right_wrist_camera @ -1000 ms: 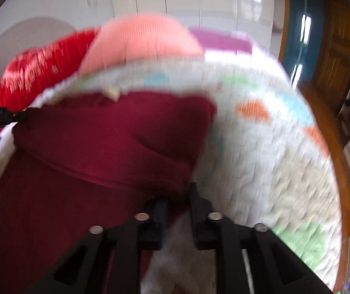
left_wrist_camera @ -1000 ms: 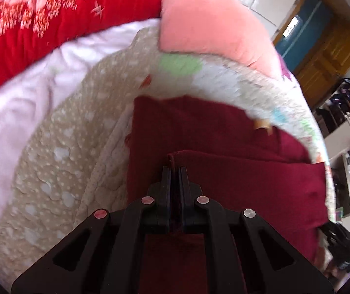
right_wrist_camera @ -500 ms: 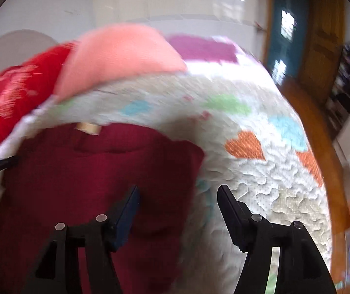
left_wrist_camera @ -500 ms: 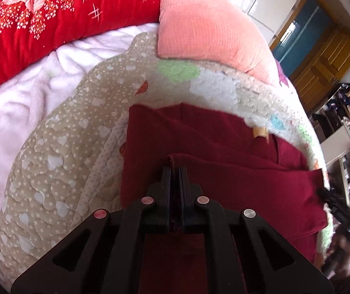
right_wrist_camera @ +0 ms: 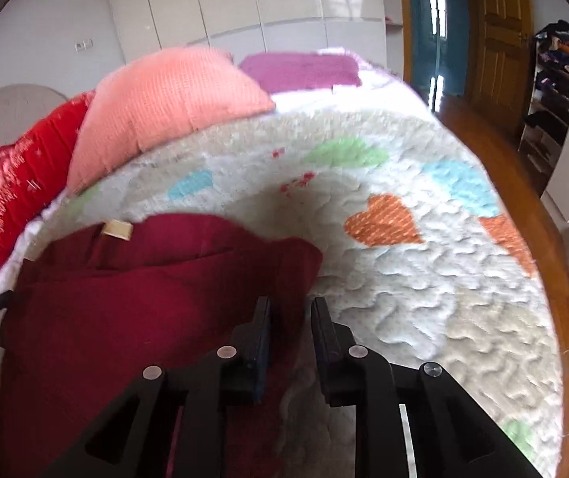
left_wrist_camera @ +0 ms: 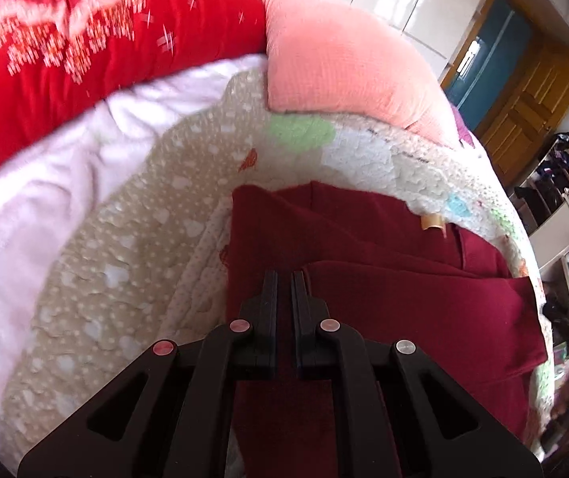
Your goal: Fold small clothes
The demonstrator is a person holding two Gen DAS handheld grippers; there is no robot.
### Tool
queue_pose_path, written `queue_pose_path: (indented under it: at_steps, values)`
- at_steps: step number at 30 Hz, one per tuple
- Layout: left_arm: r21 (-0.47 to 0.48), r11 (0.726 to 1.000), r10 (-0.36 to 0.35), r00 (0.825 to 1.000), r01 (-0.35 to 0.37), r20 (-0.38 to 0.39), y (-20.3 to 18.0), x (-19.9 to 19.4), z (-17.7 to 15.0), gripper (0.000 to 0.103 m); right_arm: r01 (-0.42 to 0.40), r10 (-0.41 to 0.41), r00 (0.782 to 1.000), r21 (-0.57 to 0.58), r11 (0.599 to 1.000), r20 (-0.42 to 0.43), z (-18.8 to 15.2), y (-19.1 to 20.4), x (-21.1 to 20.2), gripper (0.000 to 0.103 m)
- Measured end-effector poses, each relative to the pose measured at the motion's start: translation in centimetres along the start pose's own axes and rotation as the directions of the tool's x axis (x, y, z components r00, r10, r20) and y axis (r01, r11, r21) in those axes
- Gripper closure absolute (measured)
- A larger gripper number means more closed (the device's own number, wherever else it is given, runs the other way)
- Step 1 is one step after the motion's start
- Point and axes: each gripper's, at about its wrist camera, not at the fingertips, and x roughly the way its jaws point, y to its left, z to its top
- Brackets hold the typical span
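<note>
A dark red garment [left_wrist_camera: 384, 279] is spread on the quilt [right_wrist_camera: 424, 279] of a bed, near the edge that faces the cameras, with its pale label [right_wrist_camera: 116, 230] turned towards the pink pillow [left_wrist_camera: 336, 63]. One fold is already made: an upper layer is laid across the lower one, and its edge is seen as a ridge that runs across the cloth.

The left tongs [left_wrist_camera: 283, 279] are closed fully, with almost no gap between the pads. They are placed at the left end of the folded ridge, and cloth is seen under and in front of them. Whether a thin layer is pinched there cannot be told from this view, since the tips are hidden in the red cloth. It is judged that this corner is pinned or kept in place so that the garment is not dragged while the other side is handled.

The right tongs [right_wrist_camera: 290, 310] are being closed at the right edge of the garment. A narrow gap is left between the pads, and the cloth's edge is seen in it, but it cannot be said that the pads press on it yet. This position seems chosen so that the right side can be lifted and brought over for the next fold.

A red blanket [left_wrist_camera: 85, 51] and a white fleece [left_wrist_camera: 65, 183] are lying further back, apart from the garment.
</note>
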Motion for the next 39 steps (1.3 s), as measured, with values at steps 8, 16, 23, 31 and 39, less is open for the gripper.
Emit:
queue_pose_path:
  at_steps: [8,16,23,31,39]
  values:
    - [0.058,0.998,0.016,1.000,-0.017,0.019,-2.2,-1.5,-1.8,0.098,-0.027,0.001,0.993,-0.221,0.975,-0.120,-5.7,3.5,-0.1,0.086]
    - [0.083,0.995,0.064,0.998,-0.062,-0.021,-2.9,0.6,-3.5,0.085,-0.080,0.077,0.997,-0.147,0.986,-0.027,-5.0,3.6,-4.2,0.080]
    - [0.130,0.987,0.103,0.994,-0.099,-0.024,-3.3,0.5,-4.1,0.085,-0.038,0.028,0.995,-0.100,0.994,-0.097,-5.8,2.4,-1.5,0.074]
    - [0.148,0.981,0.121,0.992,-0.127,0.047,-3.8,-4.6,-5.9,0.085,-0.113,0.109,0.993,-0.074,0.991,-0.052,-7.3,3.0,-8.5,0.073]
    - [0.173,0.977,0.111,0.990,-0.126,0.092,-3.7,-9.1,-9.5,0.053,-0.154,0.149,0.986,-0.071,0.985,-0.075,-12.2,4.2,-12.3,0.057]
